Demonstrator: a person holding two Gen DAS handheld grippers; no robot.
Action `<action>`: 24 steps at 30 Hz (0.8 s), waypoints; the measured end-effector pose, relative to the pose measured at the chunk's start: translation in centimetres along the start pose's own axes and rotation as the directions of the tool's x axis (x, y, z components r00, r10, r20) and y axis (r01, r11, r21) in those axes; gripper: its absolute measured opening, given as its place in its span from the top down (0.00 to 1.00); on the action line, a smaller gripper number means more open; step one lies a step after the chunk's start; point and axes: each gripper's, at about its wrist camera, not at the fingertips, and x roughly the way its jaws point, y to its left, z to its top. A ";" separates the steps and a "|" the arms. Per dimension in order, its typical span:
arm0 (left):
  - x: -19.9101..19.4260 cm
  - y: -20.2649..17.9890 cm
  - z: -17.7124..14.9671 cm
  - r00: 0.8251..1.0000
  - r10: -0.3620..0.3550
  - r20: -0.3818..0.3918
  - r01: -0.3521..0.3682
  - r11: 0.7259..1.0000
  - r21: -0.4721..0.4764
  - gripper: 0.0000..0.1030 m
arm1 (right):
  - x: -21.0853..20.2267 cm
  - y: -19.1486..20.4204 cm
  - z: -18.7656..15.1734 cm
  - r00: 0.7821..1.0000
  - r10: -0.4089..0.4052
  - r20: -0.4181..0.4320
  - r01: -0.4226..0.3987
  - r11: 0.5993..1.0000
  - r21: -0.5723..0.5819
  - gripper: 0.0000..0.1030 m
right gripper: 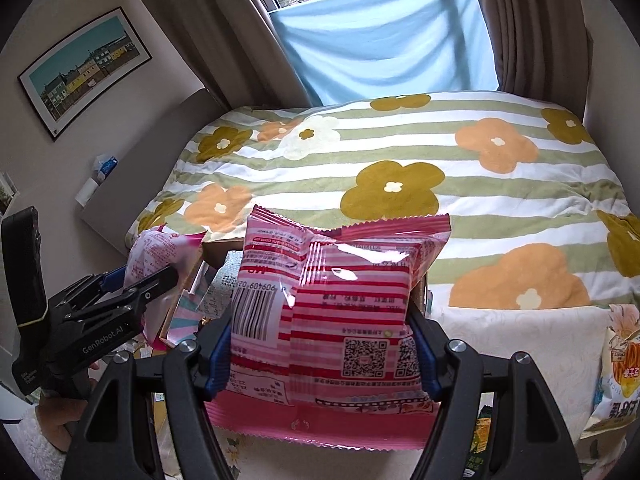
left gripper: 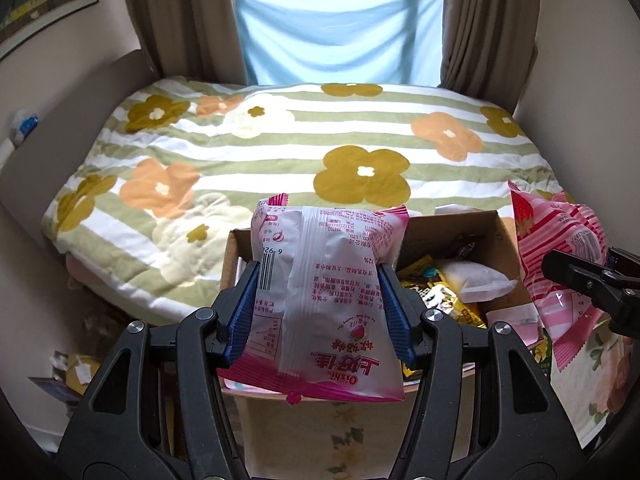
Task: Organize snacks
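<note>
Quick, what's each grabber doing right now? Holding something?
Left gripper: closed on the white and pink snack bag.
Right gripper: closed on the pink striped snack bag.

A white-and-pink Oishi snack bag (left gripper: 326, 300) and a pink-striped snack bag (right gripper: 332, 316) are held upright, back sides showing, above an open cardboard box (left gripper: 498, 236) filled with snacks.

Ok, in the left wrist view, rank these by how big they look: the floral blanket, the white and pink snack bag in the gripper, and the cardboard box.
1. Floral blanket, largest.
2. White and pink snack bag, though it's right at the camera in the left gripper, so nearness inflates it.
3. Cardboard box, mostly hidden behind the bag; its true size is unsure.
</note>
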 end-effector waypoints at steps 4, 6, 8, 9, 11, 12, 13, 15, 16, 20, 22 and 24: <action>2.4 2.0 0.6 0.999 -0.012 -0.036 0.012 1.000 -0.002 0.48 | 1.3 0.5 0.0 0.999 -0.030 -0.016 0.030 0.999 0.023 0.34; 3.3 2.5 0.8 0.998 -0.023 -0.051 0.023 1.000 -0.001 0.40 | 1.9 0.6 0.1 0.999 -0.045 -0.025 0.045 0.999 0.030 0.34; 3.3 2.9 0.8 0.998 -0.045 -0.039 0.045 0.999 -0.004 0.15 | 2.4 0.8 0.0 0.998 -0.056 -0.035 0.057 0.998 0.036 0.34; 3.2 3.1 0.7 0.999 -0.048 -0.023 0.047 0.999 -0.006 0.01 | 2.6 0.8 0.0 0.997 -0.059 -0.039 0.061 0.997 0.038 0.34; 2.7 3.2 0.3 0.998 -0.056 0.000 0.056 0.998 -0.010 0.00 | 3.1 0.8 0.0 0.997 -0.064 -0.052 0.066 0.997 0.039 0.34; 2.7 3.3 0.2 0.998 -0.061 -0.006 0.061 0.998 -0.011 0.00 | 3.4 0.9 0.0 0.996 -0.066 -0.058 0.069 0.997 0.037 0.34; 2.7 3.3 0.0 0.998 -0.056 -0.013 0.056 0.998 -0.013 0.00 | 3.6 0.8 0.1 0.996 -0.068 -0.065 0.070 0.997 0.033 0.34; 2.6 3.4 -0.5 0.998 -0.052 -0.025 0.052 0.999 -0.016 0.00 | 4.0 0.7 0.0 0.995 -0.069 -0.077 0.072 0.997 0.028 0.34; 2.6 3.4 -0.8 0.998 -0.055 -0.032 0.054 0.998 -0.019 0.00 | 4.2 0.7 0.0 0.994 -0.071 -0.082 0.073 0.997 0.023 0.34; 2.3 3.5 -1.6 0.997 -0.061 -0.042 0.060 0.998 -0.037 0.00 | 5.0 1.0 0.4 0.992 -0.079 -0.101 0.080 0.997 0.006 0.34; 2.3 3.5 -1.9 0.998 -0.057 -0.041 0.056 0.998 -0.039 0.00 | 5.6 1.2 0.9 0.990 -0.077 -0.116 0.077 0.997 -0.001 0.34; 2.2 3.4 -1.9 0.998 -0.053 -0.041 0.051 0.998 -0.037 0.00 | 6.2 1.5 1.3 0.989 -0.084 -0.123 0.083 0.996 -0.013 0.33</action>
